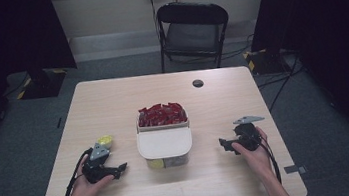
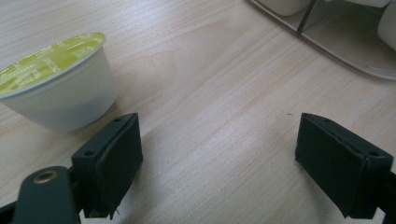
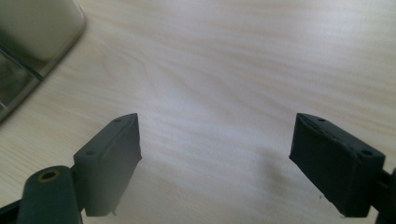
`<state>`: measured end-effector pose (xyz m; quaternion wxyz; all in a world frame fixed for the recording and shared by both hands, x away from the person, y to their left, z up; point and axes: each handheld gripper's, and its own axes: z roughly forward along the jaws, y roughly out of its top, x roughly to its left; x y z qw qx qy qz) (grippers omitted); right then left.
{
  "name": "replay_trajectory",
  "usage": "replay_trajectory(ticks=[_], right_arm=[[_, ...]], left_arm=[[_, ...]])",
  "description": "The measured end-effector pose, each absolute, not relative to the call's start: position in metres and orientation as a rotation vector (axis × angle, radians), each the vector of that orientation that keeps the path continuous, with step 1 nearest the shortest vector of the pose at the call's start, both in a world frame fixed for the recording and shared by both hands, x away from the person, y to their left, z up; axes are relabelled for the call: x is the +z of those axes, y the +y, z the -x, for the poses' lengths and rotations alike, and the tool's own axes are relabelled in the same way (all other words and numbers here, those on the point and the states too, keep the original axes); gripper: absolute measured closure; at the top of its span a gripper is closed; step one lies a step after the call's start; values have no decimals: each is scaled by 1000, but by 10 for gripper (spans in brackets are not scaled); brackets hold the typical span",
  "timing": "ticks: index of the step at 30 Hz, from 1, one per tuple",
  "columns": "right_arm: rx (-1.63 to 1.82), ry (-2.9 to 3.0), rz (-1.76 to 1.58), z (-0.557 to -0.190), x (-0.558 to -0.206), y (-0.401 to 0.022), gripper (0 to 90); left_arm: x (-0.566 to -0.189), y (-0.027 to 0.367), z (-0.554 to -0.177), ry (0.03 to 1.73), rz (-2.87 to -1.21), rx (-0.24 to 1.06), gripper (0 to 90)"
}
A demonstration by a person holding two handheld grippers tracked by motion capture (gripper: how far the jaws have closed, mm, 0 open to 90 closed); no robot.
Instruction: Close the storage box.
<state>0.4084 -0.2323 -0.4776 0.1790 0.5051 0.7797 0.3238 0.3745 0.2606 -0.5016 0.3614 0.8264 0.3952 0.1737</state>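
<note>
A pale wooden table (image 1: 112, 100) stands in a dim room with grey carpet, a black folding chair (image 1: 193, 30) behind it and dark curtains at the sides. At the table's middle sits a divided container (image 1: 164, 144) whose far compartment is heaped with red packets (image 1: 162, 114); its near part lies under a cream lid, and something yellowish shows at its near edge, though the high view is too coarse to tell what. The thing nearest to hand is a small white capsule with a green foil lid (image 2: 58, 81), standing on the table left of the container, just beyond the left gripper (image 2: 219, 158) and off to the side of its spread, empty jaws. The right gripper (image 3: 217, 161) hangs low over bare wood to the right of the container, its jaws likewise wide apart with nothing between them. The capsule looks light, with a thin plastic wall that tapers downward, so it could slip or tip under a careless pinch, and the foil top is probably easy to dent; the best hold is likely across the side wall just under the rim, squeezed gently
</note>
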Motion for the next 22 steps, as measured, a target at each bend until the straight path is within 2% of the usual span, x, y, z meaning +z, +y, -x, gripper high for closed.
replay_trajectory(ticks=[7,15,22], right_arm=[[800,2192,-1459,-409,-490,-231,141],[887,2104,-1413,-401,-500,-236,90],[890,2089,-1424,-400,-501,-237,90]], left_arm=[[-502,261,-375,1017,-2130,446,142],[-502,261,-375,1017,-2131,447,141],[-502,261,-375,1017,-2131,445,141]])
